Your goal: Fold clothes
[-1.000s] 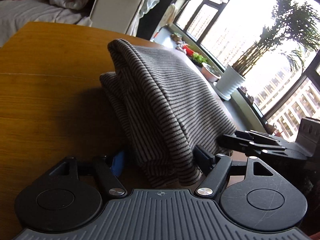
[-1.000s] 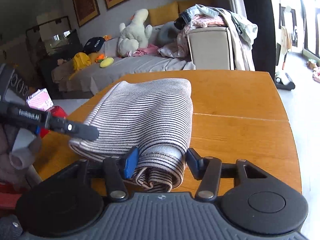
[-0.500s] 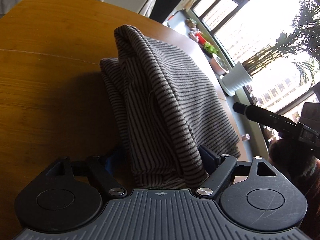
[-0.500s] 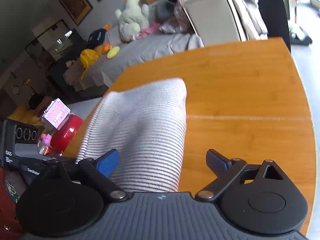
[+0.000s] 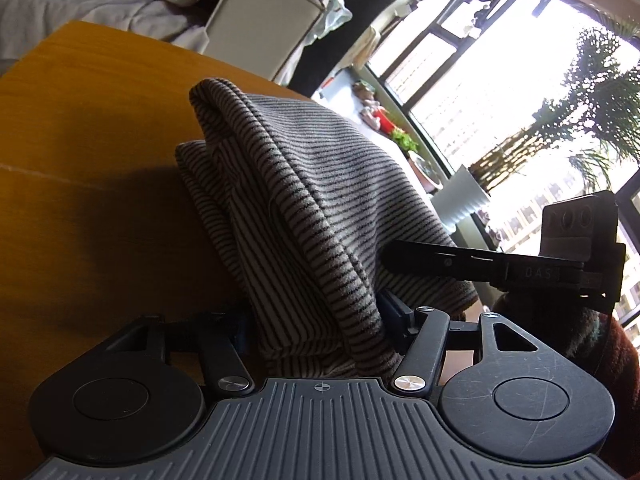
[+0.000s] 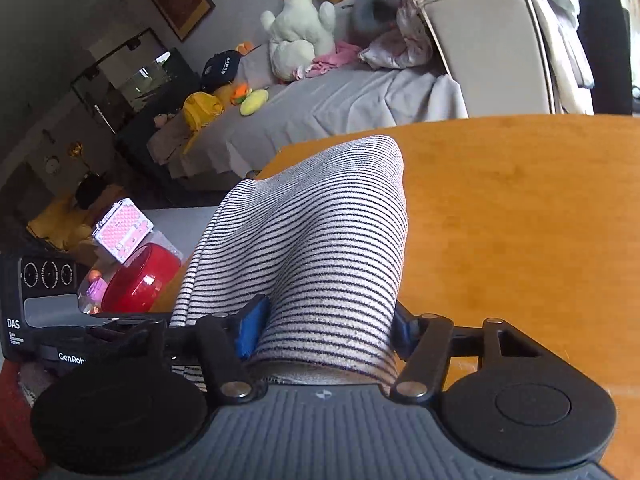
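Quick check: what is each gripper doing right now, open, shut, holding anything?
Left gripper: jaws closing on the folded striped garment.
Right gripper: jaws closing on the same garment, pads pressing it.

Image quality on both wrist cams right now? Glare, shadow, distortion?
Left wrist: window blown out, striped garment backlit, dark shadow across the table. Right wrist: even light, stripes sharp, no glare; table edge bowed by the fisheye.

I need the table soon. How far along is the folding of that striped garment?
Done: the striped garment is already a thick multi-layer bundle on the wooden table. In hand: the left gripper and right gripper each have its near end between closing jaws. Left: setting it flat; more clothes are heaped on the sofa.
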Available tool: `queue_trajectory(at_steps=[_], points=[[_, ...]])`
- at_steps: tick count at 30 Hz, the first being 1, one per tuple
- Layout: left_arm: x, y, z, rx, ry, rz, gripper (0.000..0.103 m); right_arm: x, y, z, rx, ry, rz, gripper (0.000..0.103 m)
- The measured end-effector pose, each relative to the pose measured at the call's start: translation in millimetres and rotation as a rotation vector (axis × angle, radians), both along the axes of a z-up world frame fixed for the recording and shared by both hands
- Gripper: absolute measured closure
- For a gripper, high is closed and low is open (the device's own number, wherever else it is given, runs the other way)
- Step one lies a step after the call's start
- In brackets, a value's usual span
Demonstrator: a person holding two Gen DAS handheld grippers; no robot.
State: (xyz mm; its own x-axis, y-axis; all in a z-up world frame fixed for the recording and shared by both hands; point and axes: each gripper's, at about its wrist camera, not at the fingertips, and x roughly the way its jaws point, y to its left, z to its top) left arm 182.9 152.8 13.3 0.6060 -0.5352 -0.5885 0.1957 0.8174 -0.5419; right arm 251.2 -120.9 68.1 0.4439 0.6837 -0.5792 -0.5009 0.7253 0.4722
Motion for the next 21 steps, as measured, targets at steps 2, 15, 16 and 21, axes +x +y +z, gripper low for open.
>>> queue_trajectory(at_steps=[2,15,16,21], points=[[17.9,16.7,4.0,0.043,-0.037,0.038,0.038,23.8,20.9,-1.5,0.0,-0.039,0.005,0.041],[37.5,88.0,81.3,0.123,-0.283,0.181,0.04,46.0,78.2,7.0,-0.205,-0.258,0.026,0.029],[44.7,86.4,89.7,0.111,-0.306,0.177,0.04,40.3,79.1,11.4,-0.227,-0.275,0.021,0.029],[107.4,63.5,69.8,0.182,-0.235,0.14,0.045,-7.7,79.2,43.5,-0.279,-0.488,0.041,0.036]])
